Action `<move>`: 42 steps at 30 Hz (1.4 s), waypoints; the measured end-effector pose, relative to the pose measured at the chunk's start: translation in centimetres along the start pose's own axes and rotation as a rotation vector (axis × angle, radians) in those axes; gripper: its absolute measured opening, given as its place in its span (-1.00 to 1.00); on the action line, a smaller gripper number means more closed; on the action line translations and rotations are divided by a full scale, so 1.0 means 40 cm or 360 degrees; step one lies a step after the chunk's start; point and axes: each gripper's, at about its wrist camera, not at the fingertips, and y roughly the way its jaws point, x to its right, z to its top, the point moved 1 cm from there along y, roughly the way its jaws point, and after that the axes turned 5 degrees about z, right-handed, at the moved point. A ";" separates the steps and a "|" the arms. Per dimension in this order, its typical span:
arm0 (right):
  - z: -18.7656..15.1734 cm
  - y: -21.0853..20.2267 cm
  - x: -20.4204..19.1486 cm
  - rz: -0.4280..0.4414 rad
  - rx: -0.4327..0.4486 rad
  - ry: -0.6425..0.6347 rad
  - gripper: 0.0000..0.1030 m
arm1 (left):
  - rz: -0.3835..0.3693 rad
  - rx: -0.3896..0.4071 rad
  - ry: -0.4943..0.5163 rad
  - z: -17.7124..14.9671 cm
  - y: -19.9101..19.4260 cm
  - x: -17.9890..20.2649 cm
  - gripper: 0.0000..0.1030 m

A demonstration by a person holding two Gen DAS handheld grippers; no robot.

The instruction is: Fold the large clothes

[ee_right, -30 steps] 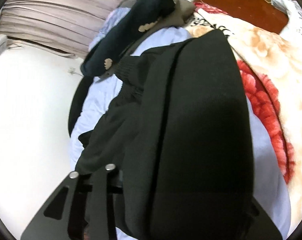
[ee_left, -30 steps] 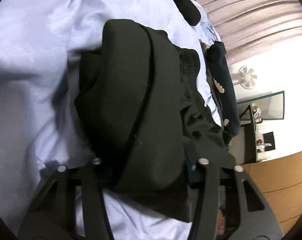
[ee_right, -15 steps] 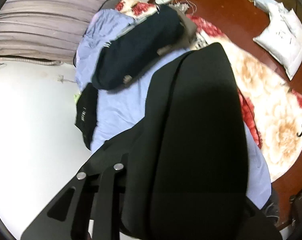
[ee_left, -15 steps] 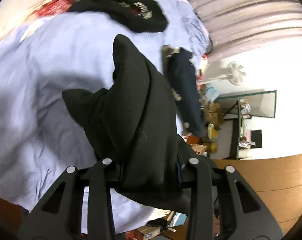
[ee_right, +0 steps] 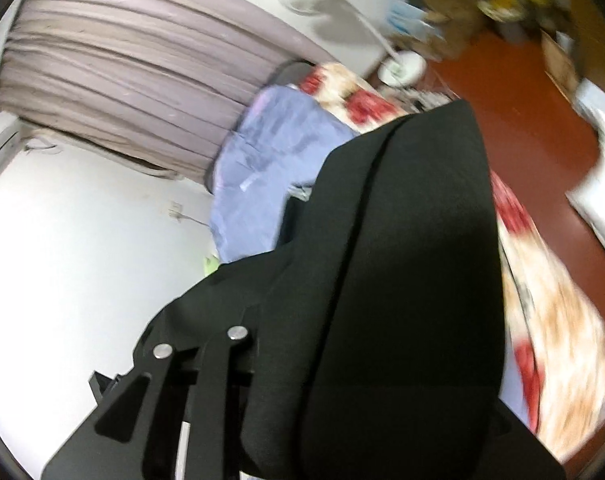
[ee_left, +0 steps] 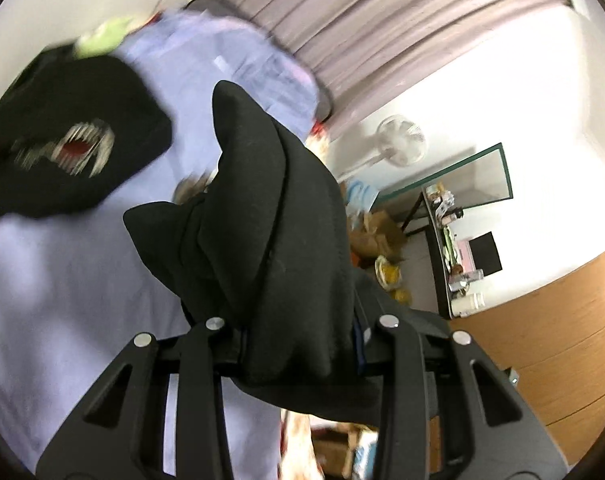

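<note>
A black garment (ee_left: 270, 240) is bunched between the fingers of the left claw (ee_left: 302, 344), clenched on it, at frame centre above the pale blue sheet (ee_left: 62, 288). The right claw (ee_right: 342, 360) is draped by the same garment (ee_right: 402, 280); only its left finger (ee_right: 206, 380) is seen, so its grip cannot be told. A second black garment (ee_left: 66, 152) with a print is seen upper left.

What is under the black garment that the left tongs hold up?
Under the black garment, the pale blue bedsheet is visible, with another black printed garment lying further away on it. The sheet directly beneath the held cloth is covered, and so are the left tongs' tips.
</note>
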 end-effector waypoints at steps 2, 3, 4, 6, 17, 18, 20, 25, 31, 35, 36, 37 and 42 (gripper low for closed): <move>0.080 0.056 0.019 0.0045 0.0019 -0.0118 -0.61 | 0.0017 0.0049 0.0037 0.043 0.071 0.028 -0.32; 0.124 0.094 0.038 0.0067 0.0027 -0.0187 -0.61 | 0.0023 0.0063 0.0042 0.059 0.114 0.034 -0.32; 0.155 0.127 0.064 0.0083 0.0041 -0.0241 -0.61 | 0.0024 0.0078 0.0043 0.078 0.176 0.034 -0.32; 0.186 0.184 0.129 0.0085 0.0063 -0.0287 -0.61 | 0.0029 0.0091 0.0089 0.092 0.285 0.013 -0.32; 0.000 0.539 0.739 -0.0161 -0.0188 0.0078 -0.11 | 0.0393 -0.0204 0.0332 -0.052 0.829 -0.293 -0.11; -0.011 0.525 0.741 -0.0142 -0.0192 0.0080 0.00 | 0.0375 -0.0216 0.0308 -0.065 0.824 -0.318 -0.04; -0.021 0.486 0.747 -0.0175 -0.0227 0.0127 0.33 | 0.0346 -0.0246 0.0288 -0.078 0.800 -0.337 0.07; -0.072 0.309 0.705 -0.0397 -0.0211 0.0090 0.86 | 0.0470 -0.0275 0.0392 -0.137 0.666 -0.325 0.49; -0.117 0.247 0.545 -0.0457 -0.0078 -0.0298 -0.21 | 0.0398 -0.0115 0.0638 -0.155 0.569 -0.213 0.42; -0.120 0.412 0.542 -0.0433 -0.0231 -0.0334 -0.97 | 0.0299 -0.0226 0.0755 -0.126 0.698 -0.169 -0.43; -0.126 0.458 0.554 -0.0442 -0.0276 -0.0300 -0.99 | 0.0308 -0.0272 0.0757 -0.133 0.727 -0.186 -0.77; -0.130 0.491 0.559 -0.0482 -0.0285 -0.0292 -1.00 | 0.0337 -0.0343 0.0740 -0.133 0.775 -0.201 -0.93; -0.085 0.624 0.652 -0.0520 -0.0462 -0.0108 -1.00 | 0.0400 -0.0479 0.0733 -0.117 0.876 -0.234 -0.94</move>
